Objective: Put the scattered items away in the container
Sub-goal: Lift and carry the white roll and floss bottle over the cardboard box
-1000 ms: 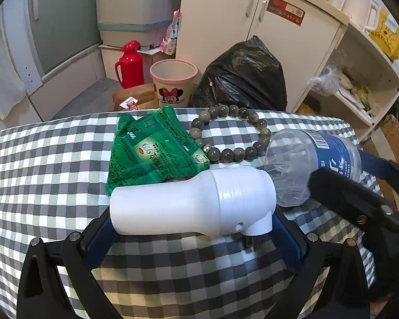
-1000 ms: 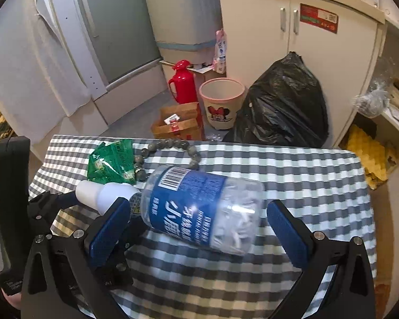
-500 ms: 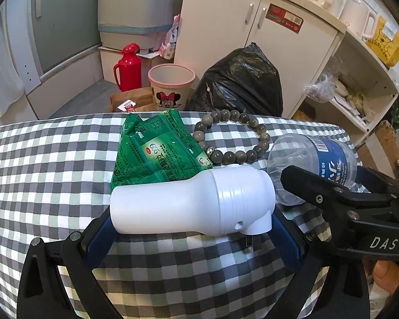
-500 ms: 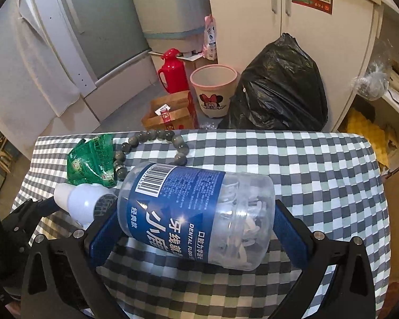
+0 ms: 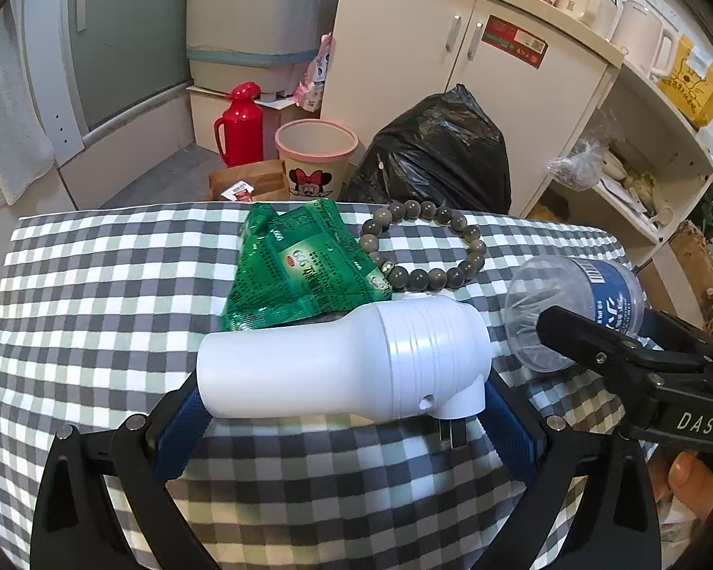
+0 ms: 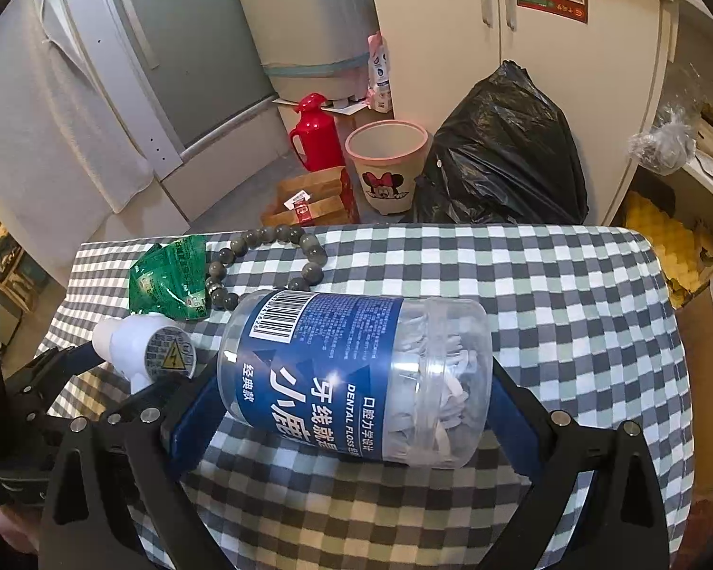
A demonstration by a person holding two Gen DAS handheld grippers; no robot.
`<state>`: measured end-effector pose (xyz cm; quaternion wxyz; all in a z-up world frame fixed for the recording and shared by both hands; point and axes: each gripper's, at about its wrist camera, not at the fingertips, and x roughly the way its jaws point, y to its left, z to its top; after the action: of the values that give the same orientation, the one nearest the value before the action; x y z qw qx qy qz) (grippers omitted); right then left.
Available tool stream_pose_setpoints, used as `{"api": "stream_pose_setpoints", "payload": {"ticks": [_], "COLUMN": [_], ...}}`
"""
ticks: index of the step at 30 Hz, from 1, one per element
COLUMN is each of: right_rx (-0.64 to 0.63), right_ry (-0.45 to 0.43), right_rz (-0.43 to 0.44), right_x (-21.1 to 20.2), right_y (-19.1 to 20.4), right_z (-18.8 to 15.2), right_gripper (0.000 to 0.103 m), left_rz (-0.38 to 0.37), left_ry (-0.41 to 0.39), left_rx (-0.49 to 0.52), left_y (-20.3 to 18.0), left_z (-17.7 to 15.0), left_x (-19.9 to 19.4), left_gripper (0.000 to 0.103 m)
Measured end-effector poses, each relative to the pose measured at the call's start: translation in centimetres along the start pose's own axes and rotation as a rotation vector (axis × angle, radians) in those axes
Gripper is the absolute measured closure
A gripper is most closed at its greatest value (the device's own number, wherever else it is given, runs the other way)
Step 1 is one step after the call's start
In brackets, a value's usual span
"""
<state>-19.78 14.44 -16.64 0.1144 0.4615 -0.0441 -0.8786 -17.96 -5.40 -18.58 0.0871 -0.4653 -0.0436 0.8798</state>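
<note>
White plug-in device (image 5: 342,365) lies sideways on the checkered table (image 5: 95,285), pinched end to end by the left tool (image 5: 344,420), blue pads touching both ends. Clear floss jar (image 6: 356,375) with blue label lies sideways too, clamped by the right tool (image 6: 351,420) at base and lid. Green packet (image 5: 299,266) sits just behind the device, touching the bead bracelet (image 5: 423,247) beside it. On the floor beyond: black trash bag (image 5: 432,152), pink bin (image 5: 316,156), red thermos (image 5: 240,123).
</note>
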Motion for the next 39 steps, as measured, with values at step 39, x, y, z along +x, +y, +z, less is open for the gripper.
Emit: {"api": "stream_pose_setpoints", "payload": {"ticks": [39], "right_rx": [-0.054], "right_ry": [-0.167], "right_rz": [0.018], "right_x": [-12.4], "right_y": [1.4], "right_z": [-3.2], "right_gripper": [0.005], "left_rz": [0.112], "left_ry": [-0.224], "left_rx": [-0.004], "left_y": [-1.7], "left_z": [-2.4], "left_x": [-13.8], "left_gripper": [0.001]}}
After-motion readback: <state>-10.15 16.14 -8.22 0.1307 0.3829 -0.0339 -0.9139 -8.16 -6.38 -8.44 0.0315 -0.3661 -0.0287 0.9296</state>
